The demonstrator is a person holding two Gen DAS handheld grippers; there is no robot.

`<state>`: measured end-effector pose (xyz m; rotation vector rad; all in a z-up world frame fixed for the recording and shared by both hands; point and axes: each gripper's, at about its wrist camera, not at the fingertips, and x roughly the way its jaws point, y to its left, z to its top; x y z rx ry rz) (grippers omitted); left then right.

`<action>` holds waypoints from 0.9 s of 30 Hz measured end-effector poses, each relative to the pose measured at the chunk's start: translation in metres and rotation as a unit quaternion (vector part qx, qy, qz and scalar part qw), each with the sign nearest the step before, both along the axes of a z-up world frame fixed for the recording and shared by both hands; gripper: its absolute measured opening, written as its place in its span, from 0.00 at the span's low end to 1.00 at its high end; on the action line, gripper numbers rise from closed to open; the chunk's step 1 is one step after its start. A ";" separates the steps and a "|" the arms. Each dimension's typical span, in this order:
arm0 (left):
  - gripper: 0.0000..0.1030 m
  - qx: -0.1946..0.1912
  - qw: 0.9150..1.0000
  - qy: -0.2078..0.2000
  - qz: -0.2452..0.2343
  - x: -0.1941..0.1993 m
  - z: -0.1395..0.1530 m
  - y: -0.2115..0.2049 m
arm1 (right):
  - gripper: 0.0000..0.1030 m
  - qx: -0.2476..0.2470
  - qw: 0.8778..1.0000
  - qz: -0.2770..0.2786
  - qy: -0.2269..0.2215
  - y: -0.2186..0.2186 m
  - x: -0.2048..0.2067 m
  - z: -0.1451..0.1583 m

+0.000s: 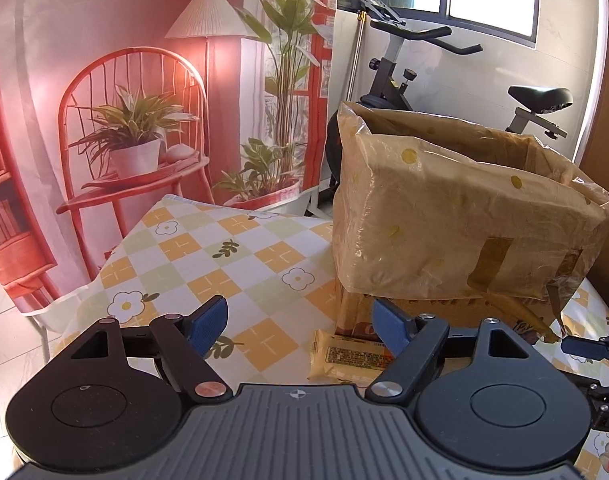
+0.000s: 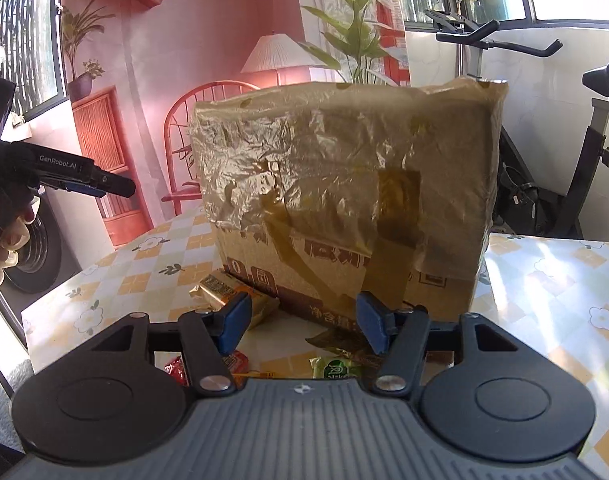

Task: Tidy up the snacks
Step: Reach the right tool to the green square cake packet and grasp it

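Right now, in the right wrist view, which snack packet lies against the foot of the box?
The golden-yellow packet at the cardboard box's lower left corner. The red packet and green packet lie nearer the camera, apart from it.

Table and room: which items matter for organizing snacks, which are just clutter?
Job:
- box, lined with a plastic bag, open top
- yellow snack pack at the box's base
- red packet
- green packet
- left gripper, open
- right gripper, open

Clutter:
- exercise bike
- printed backdrop
- tablecloth
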<state>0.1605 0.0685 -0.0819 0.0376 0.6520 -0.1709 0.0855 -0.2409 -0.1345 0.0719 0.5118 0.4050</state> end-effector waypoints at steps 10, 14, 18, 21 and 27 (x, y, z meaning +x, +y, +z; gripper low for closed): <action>0.72 0.014 1.000 0.015 -0.021 0.000 -0.035 -0.028 | 0.58 -0.087 0.994 -0.028 0.054 0.023 0.019 -0.058; 0.68 0.006 0.999 0.029 -0.031 0.001 -0.048 -0.036 | 0.53 -0.106 0.992 -0.039 0.064 0.028 0.030 -0.068; 0.65 -0.001 0.998 0.042 -0.051 -0.002 -0.059 -0.043 | 0.46 -0.107 0.991 -0.044 0.071 0.024 0.031 -0.074; 0.52 0.002 0.996 0.046 -0.081 -0.009 -0.069 -0.055 | 0.41 -0.102 0.991 -0.049 0.068 0.021 0.026 -0.075; 0.44 -0.015 0.983 0.072 -0.167 -0.018 -0.085 -0.080 | 0.40 -0.119 0.990 -0.045 0.056 0.028 0.023 -0.074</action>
